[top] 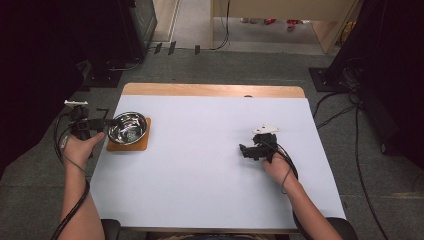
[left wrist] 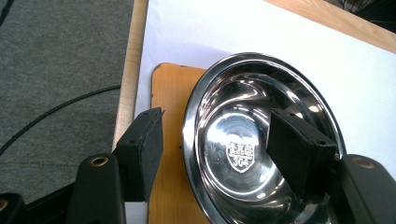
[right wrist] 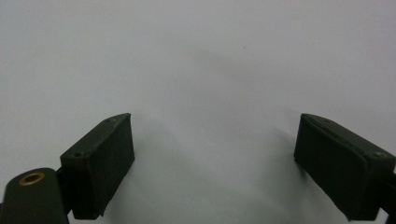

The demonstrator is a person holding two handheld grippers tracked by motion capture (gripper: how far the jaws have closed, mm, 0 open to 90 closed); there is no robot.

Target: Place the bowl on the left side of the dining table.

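At the counter's left edge, the left gripper (left wrist: pixel 215 154) is straddling the bowl (left wrist: pixel 243 140) rim on its coaster (left wrist: pixel 170 140), jaws open, not pressing, while the right gripper (right wrist: pixel 215 163) is idling wide.

Even overhead light whitens the bench (top: pixel 210 165) in the high view, while the room sinks into black at nine and three o'clock. The steel bowl (left wrist: pixel 261 140) throws bright glare streaks around its rim. The right gripper view is soft, with faint shadows under the fingers (right wrist: pixel 100 161).
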